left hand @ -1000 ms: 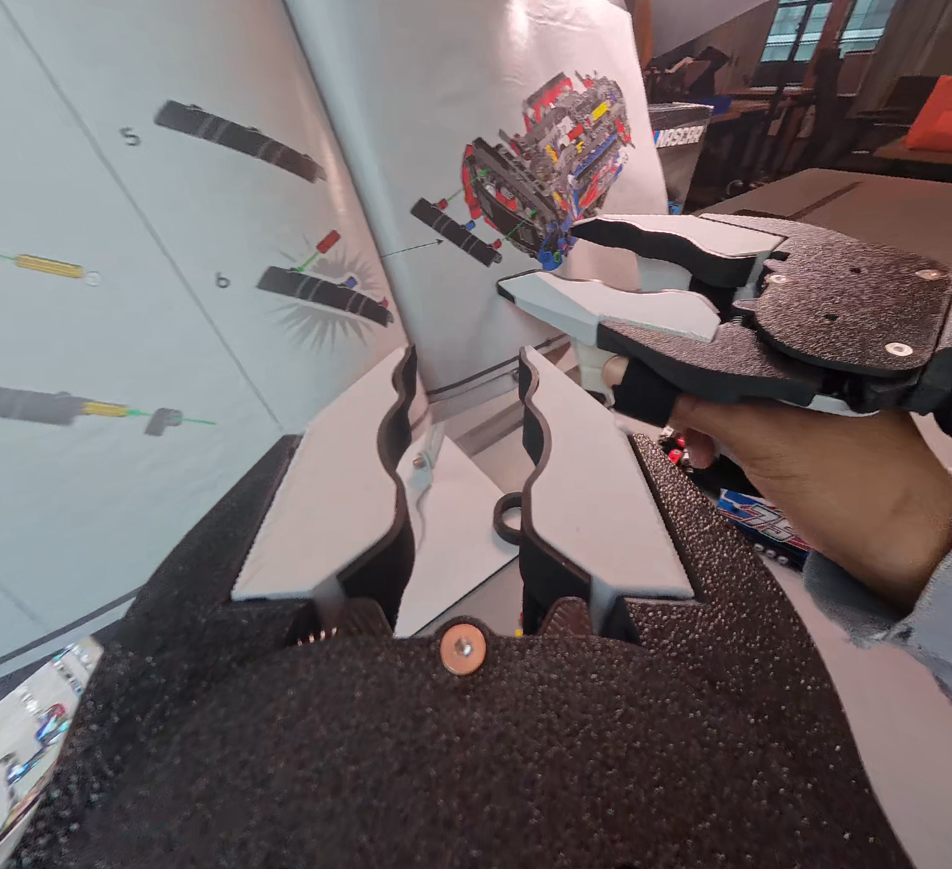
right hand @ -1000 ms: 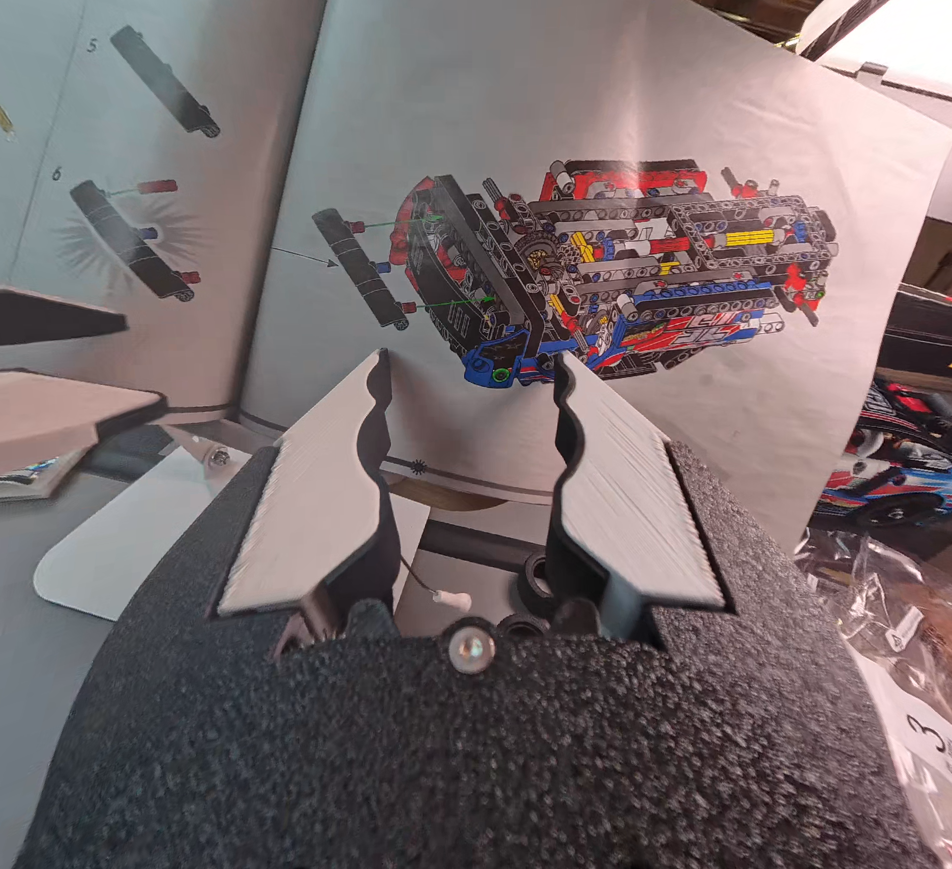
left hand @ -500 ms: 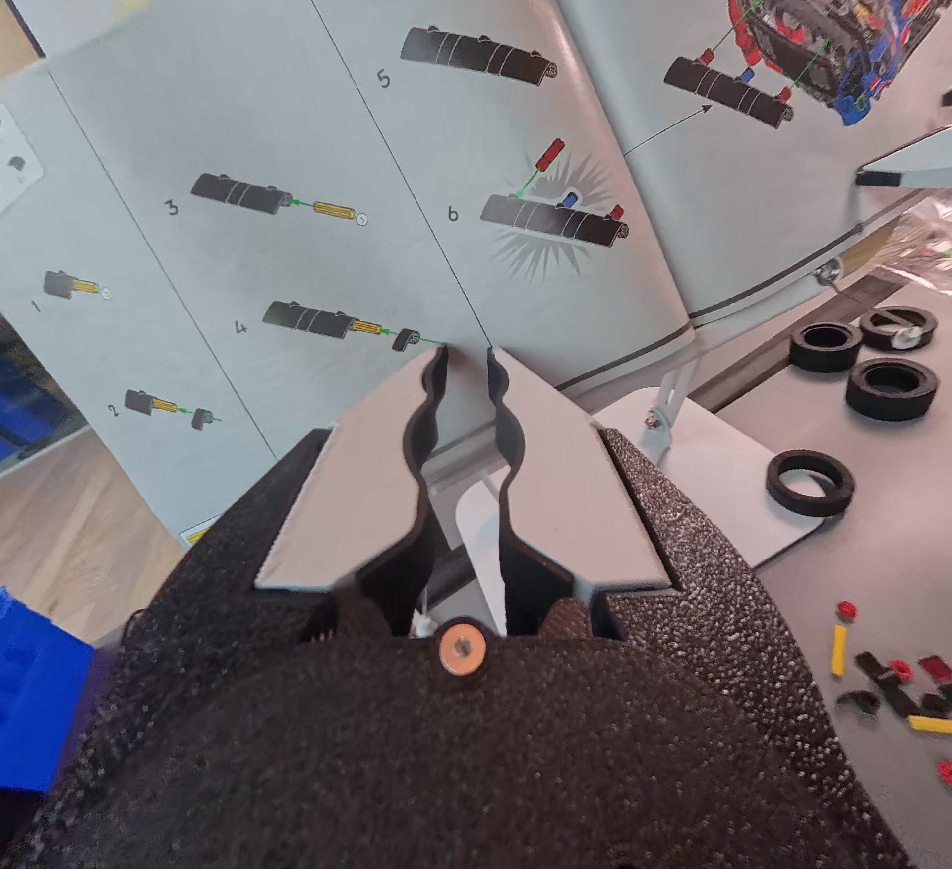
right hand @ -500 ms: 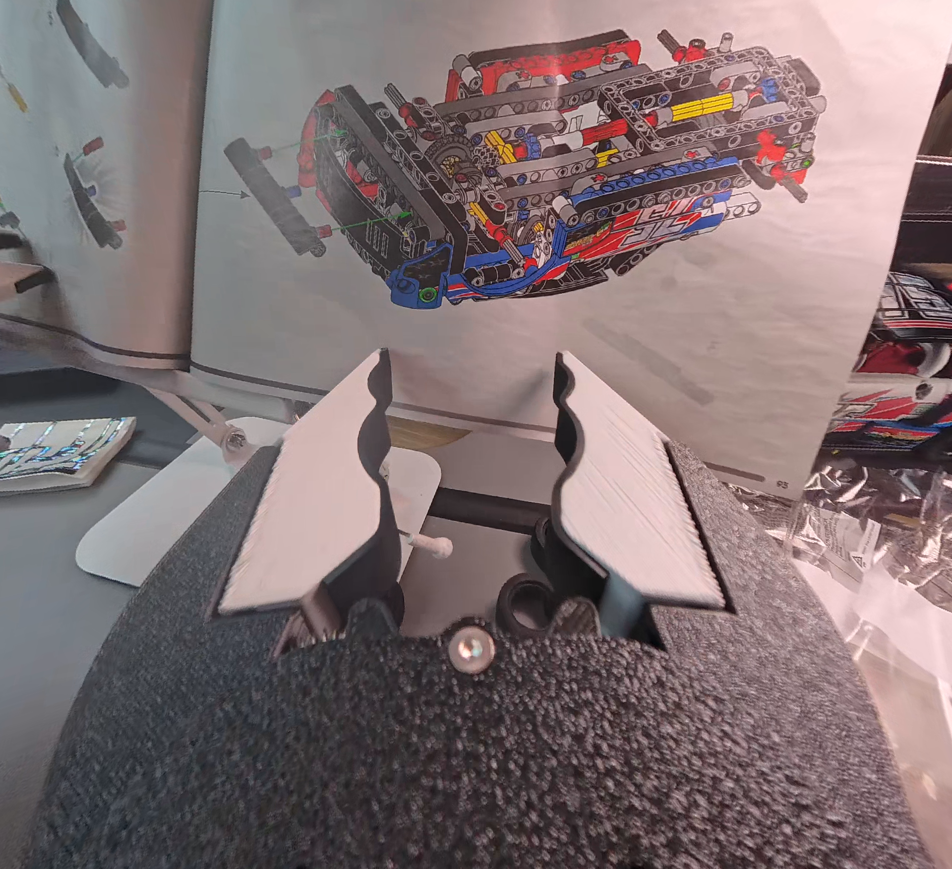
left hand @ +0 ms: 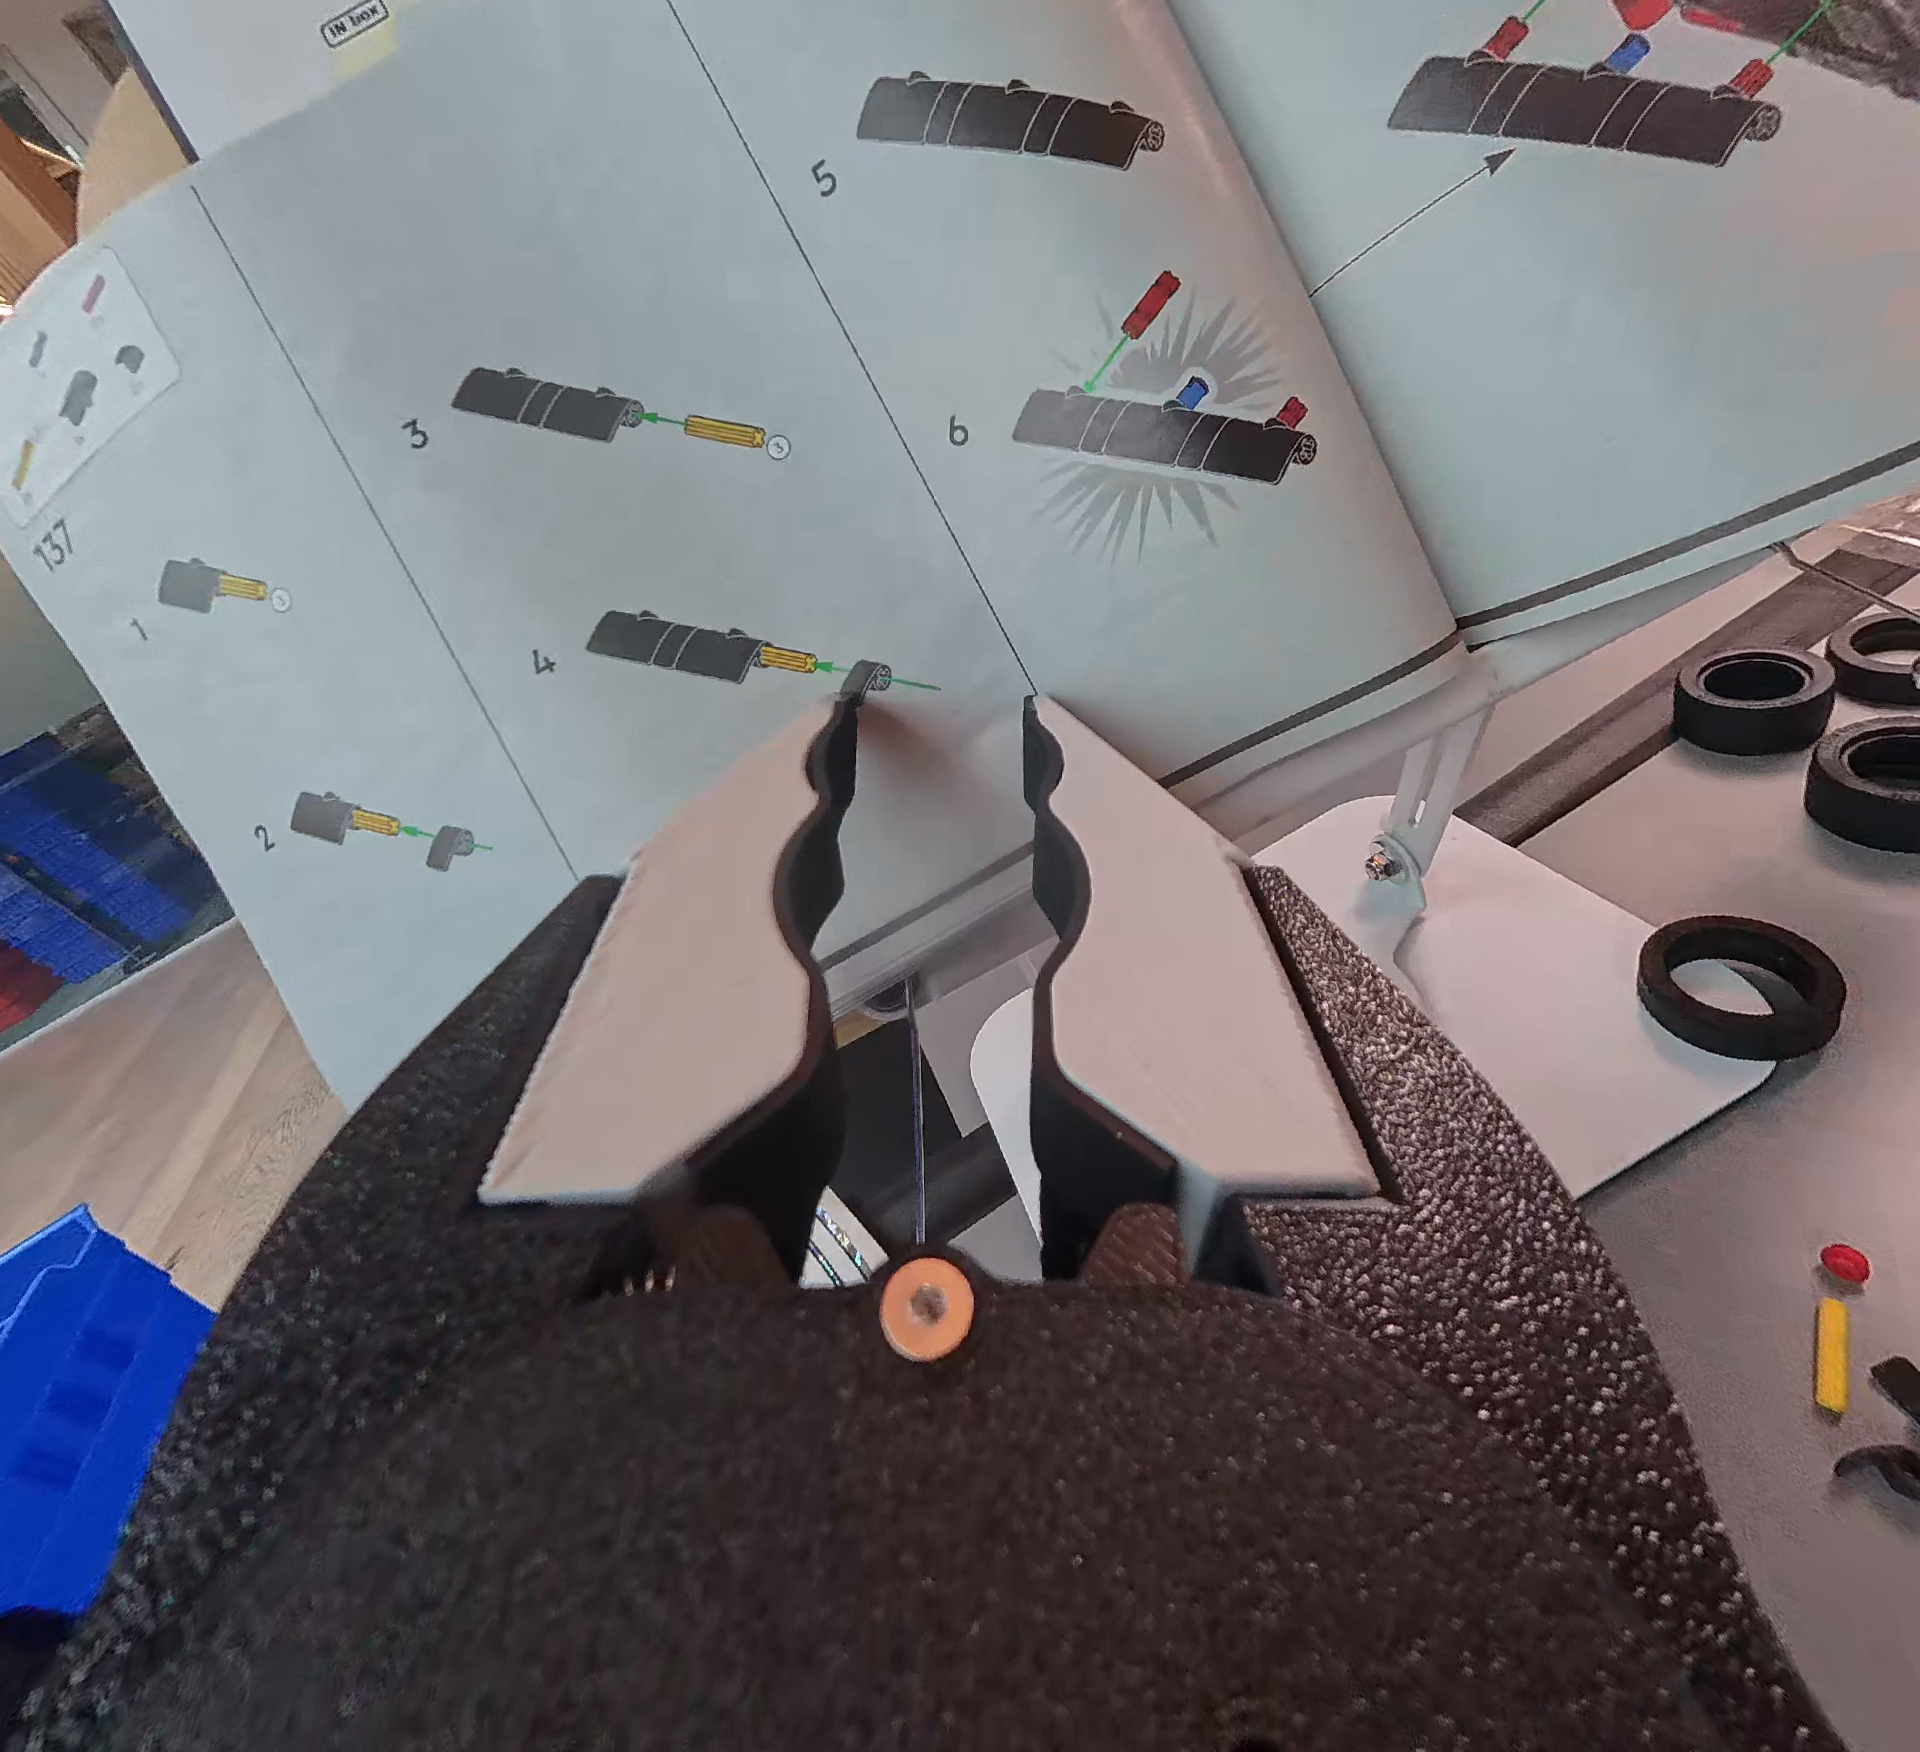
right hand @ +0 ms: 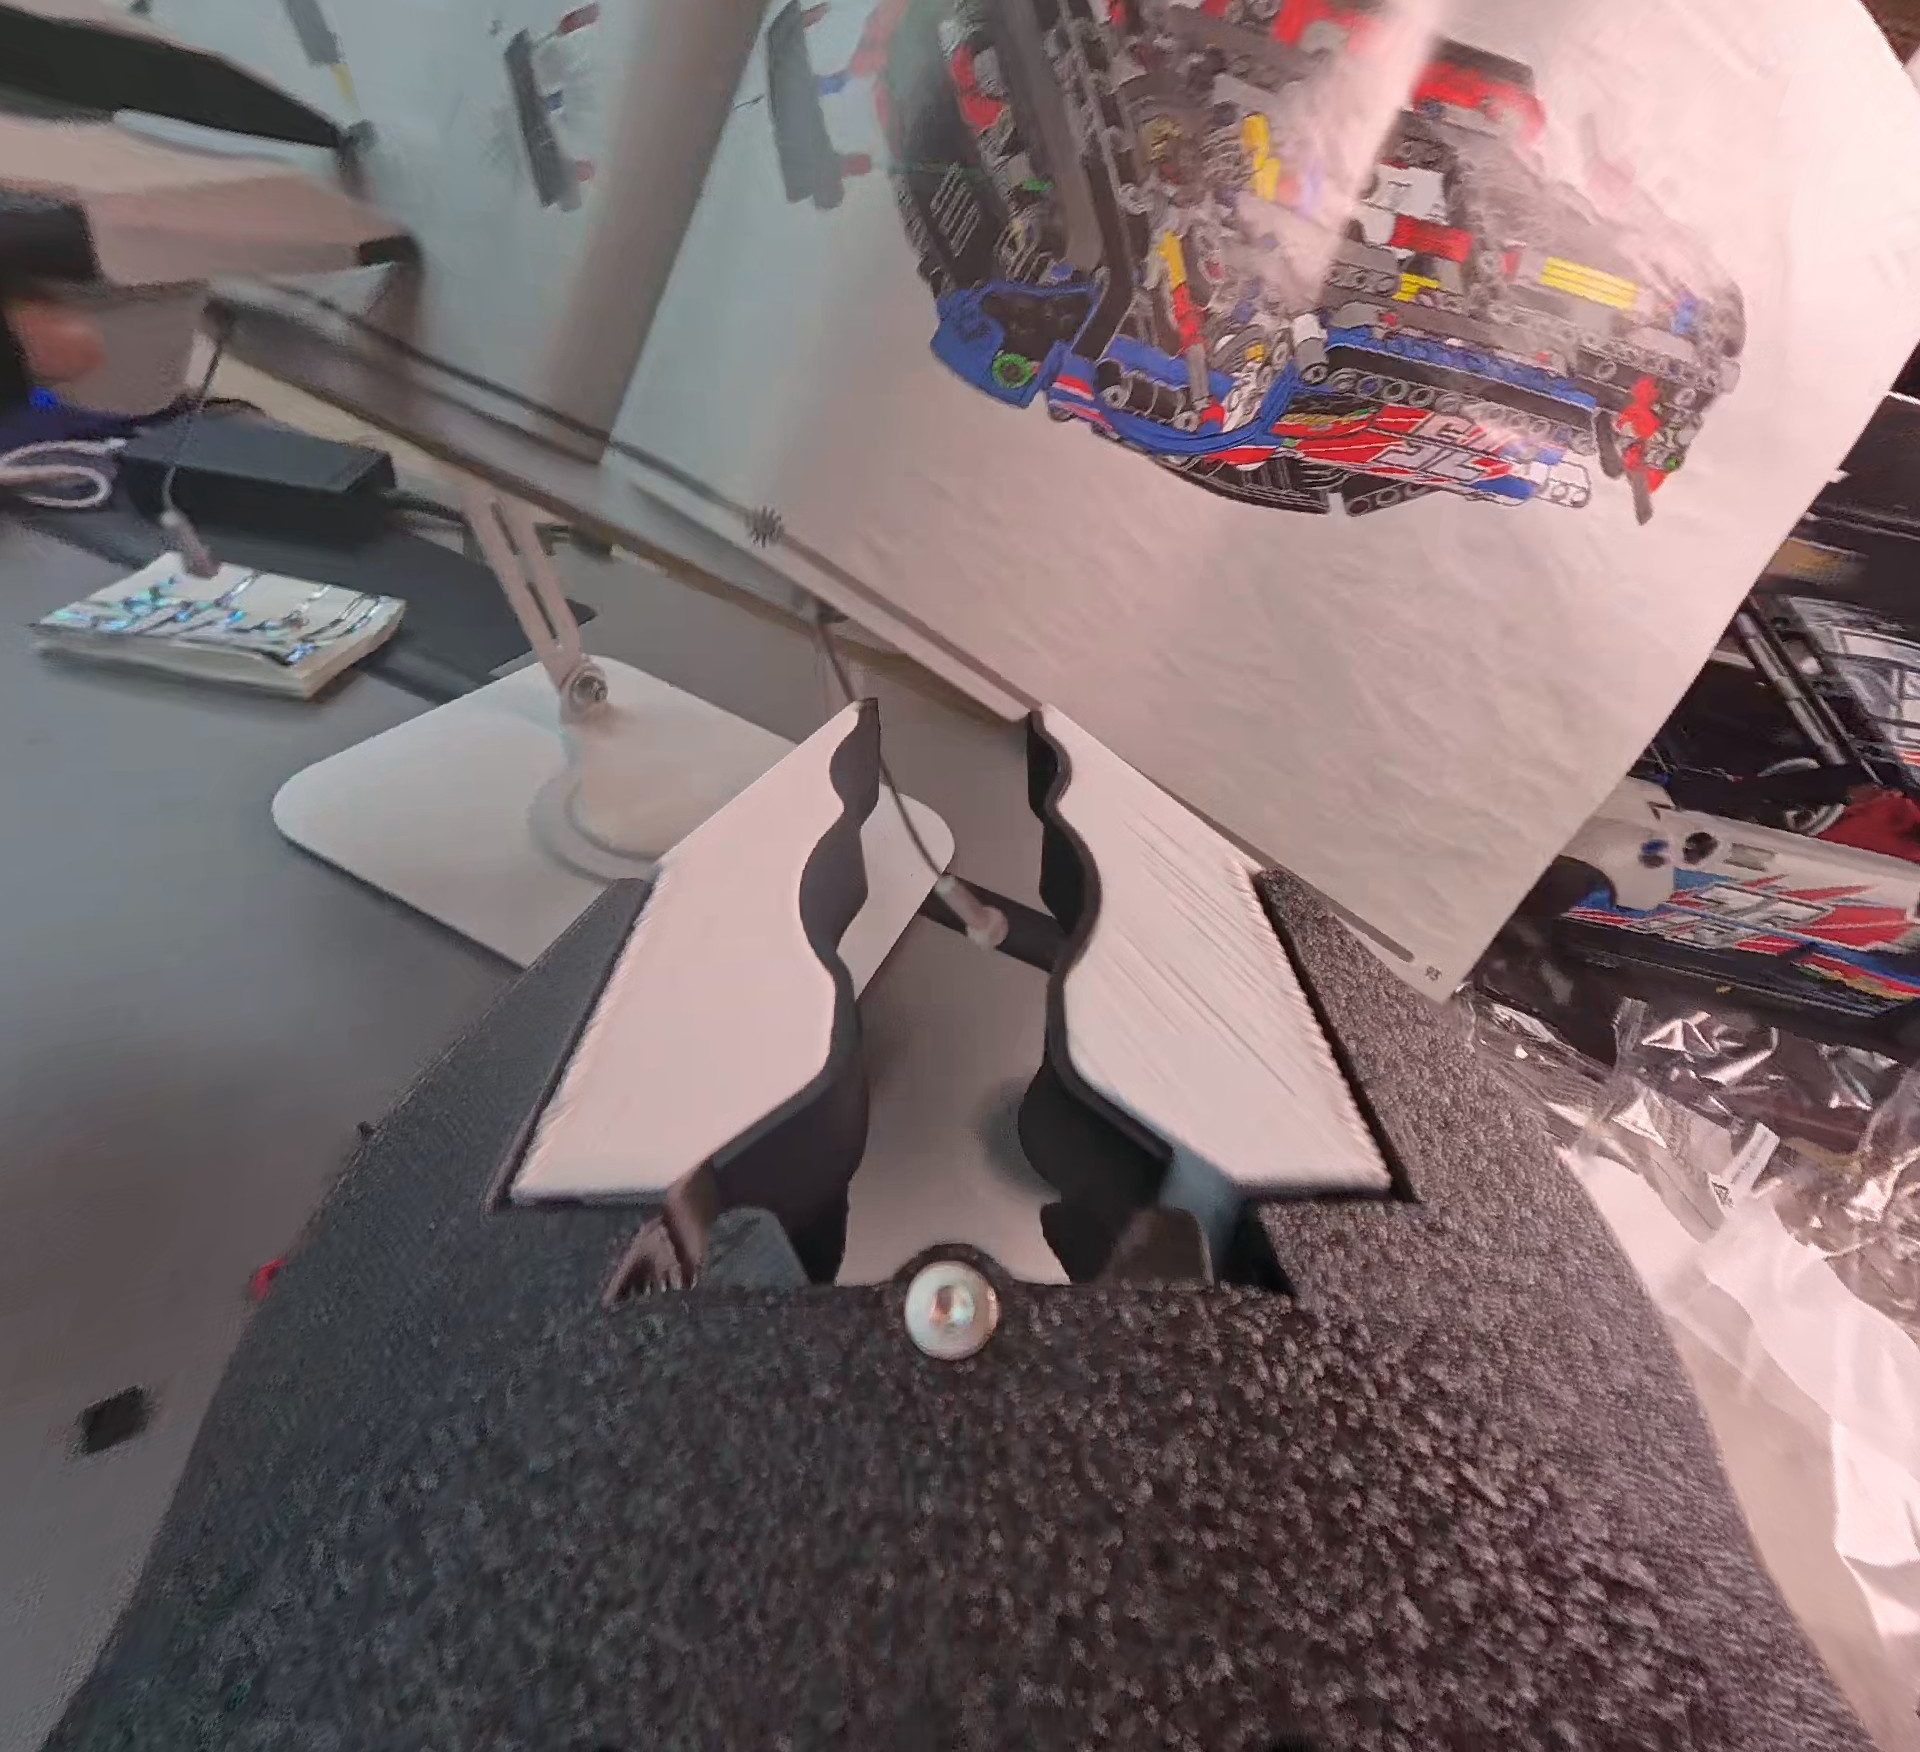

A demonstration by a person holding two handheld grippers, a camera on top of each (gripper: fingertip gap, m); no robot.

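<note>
An open instruction booklet stands on a white stand on the grey table. My left gripper is open and empty, its tips close to the bottom edge of the booklet's left page. My right gripper is open and empty, its tips just below the bottom edge of the right page, which carries a picture of a toy car. The left gripper also shows, blurred, at the upper left of the right wrist view.
Several black tyres lie on the table right of the stand, with small red, yellow and black pieces nearer. A blue bin sits at the lower left. A sticker sheet, a black adapter and plastic bags flank the stand. The tips of one gripper are about 20 centimetres away from the tips of the other.
My left gripper has swung from the right page to the left page; its jaws narrowed, then widened again. My right gripper has dropped and tilted toward the page's bottom edge, its jaws narrower.
</note>
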